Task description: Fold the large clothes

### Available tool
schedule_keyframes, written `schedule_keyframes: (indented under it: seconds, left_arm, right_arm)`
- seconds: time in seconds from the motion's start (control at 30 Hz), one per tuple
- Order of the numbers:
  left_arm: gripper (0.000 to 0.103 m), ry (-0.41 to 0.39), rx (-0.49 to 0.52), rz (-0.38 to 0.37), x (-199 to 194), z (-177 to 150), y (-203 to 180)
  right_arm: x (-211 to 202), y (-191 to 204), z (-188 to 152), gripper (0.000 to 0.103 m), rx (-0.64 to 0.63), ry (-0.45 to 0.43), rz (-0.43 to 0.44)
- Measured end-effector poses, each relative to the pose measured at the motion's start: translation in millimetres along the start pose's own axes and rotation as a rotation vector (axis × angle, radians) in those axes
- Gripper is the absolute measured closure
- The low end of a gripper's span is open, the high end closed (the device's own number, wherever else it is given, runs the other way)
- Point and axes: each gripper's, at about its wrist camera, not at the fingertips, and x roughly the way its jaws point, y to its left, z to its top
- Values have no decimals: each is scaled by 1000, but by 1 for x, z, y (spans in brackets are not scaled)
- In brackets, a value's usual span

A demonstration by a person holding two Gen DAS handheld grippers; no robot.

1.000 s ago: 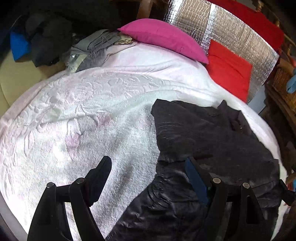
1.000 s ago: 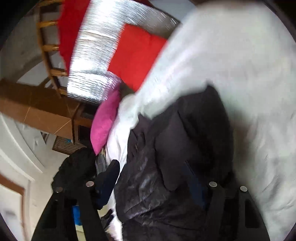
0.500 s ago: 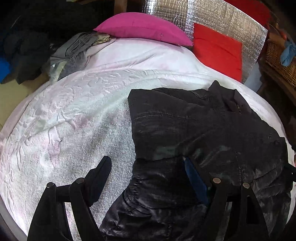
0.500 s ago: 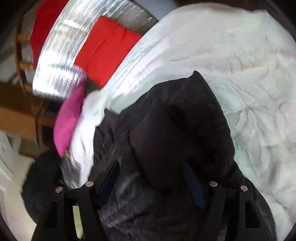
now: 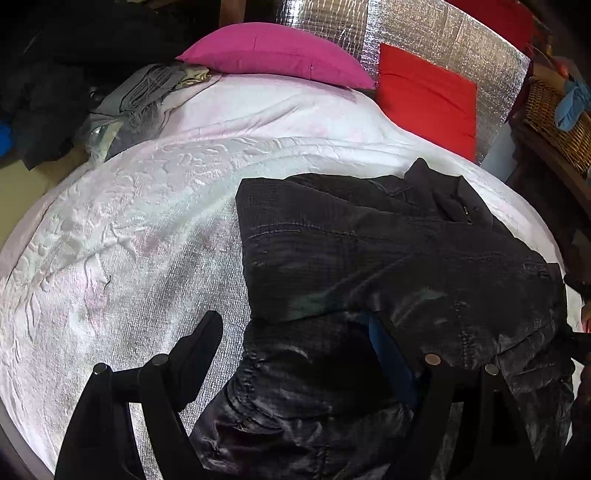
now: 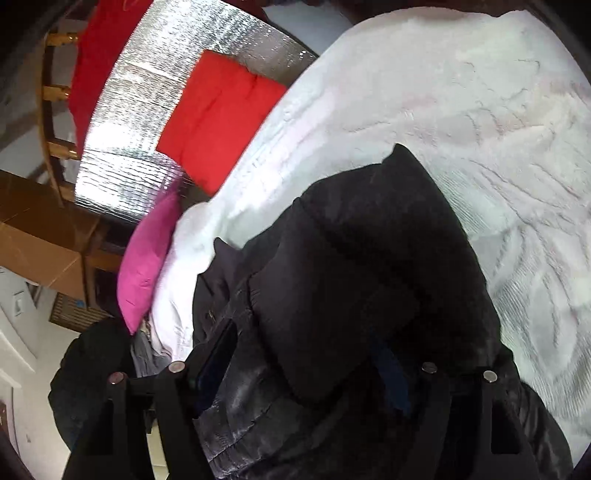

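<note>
Here, spread over the right half of a bed [image 5: 122, 236] covered in a white, textured blanket: a large black padded jacket [image 5: 388, 258], shiny and creased, collar and zip toward the headboard end. Folded partly over itself, with one straight edge running down the middle of the bed and a gathered cuff or hem bunched near the bottom of the left wrist view.

Left claw [image 5: 295, 350] spread wide above the jacket's near edge; left finger over bare blanket, right finger with its blue pad over the black fabric. Nothing pinched between them.

Right claw [image 6: 306, 354] likewise spread, hovering low over a thick dark fold of the jacket [image 6: 362, 266] that fills the gap between the fingers. Cannot tell whether the pads touch the cloth; no squeeze visible.

At the head of the bed: a pink pillow [image 5: 277, 55], a red pillow [image 5: 428, 96] just beside it, both in front of a silver quilted panel [image 5: 436, 33]. Grey crumpled clothes [image 5: 140, 99] at the bed's far left corner, next to the pink pillow. A wicker basket [image 5: 554, 122] off to the right on dark wooden furniture, with something blue in it.
</note>
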Motion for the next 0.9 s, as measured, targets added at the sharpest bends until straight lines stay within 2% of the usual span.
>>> schedule_keyframes:
  seconds: [0.03,0.07,0.1,0.13,0.17,0.27,0.5,0.6,0.67,0.73,0.77,0.8,0.83,0.87,0.9]
  left_arm:
    - [21,1,-7,-2,0,0,0]
    - [21,2,-11,-1,1,0,0]
    - [21,2,-15,3,1,0,0]
    - [21,-1,-19,8,2,0,0]
    - [21,-2,-23,8,2,0,1]
    - [21,-4,-41,10,0,-1,3]
    - [21,-47,-66,17,-11,0,8]
    - [21,-57,-55,37,-11,2,8]
    - [21,-58,-48,43,-10,3,7]
    - [21,-56,-53,42,-9,4,7]
    - [21,-51,-61,38,-7,5,9]
    - [21,-46,-70,35,-6,5,9]
    - [21,-43,-76,33,-6,5,10]
    - [21,-39,-85,30,-5,6,10]
    - [21,-37,-90,27,-4,6,11]
  right_arm:
    - [3,3,-1,30,-21,0,-10]
    - [4,5,-2,40,-44,-6,-25]
    - [3,7,-4,58,-66,-21,-54]
    - [3,8,-4,70,-73,-26,-73]
    - [2,6,-5,76,-74,-30,-88]
    - [-6,-2,-6,79,-43,-44,-50]
    - [-53,18,-17,80,-168,-96,32]
    - [-75,20,-20,80,-183,-118,71]
    - [-88,19,-21,80,-203,-133,55]
    - [-85,14,-17,77,-186,-99,17]
    - [-81,8,-14,77,-160,-59,36]
    - [-75,2,-11,67,-123,-13,58]
    - [-68,-5,-9,53,-72,38,83]
    - [-60,-11,-7,18,-14,83,108]
    - [-53,-16,-7,14,43,103,134]
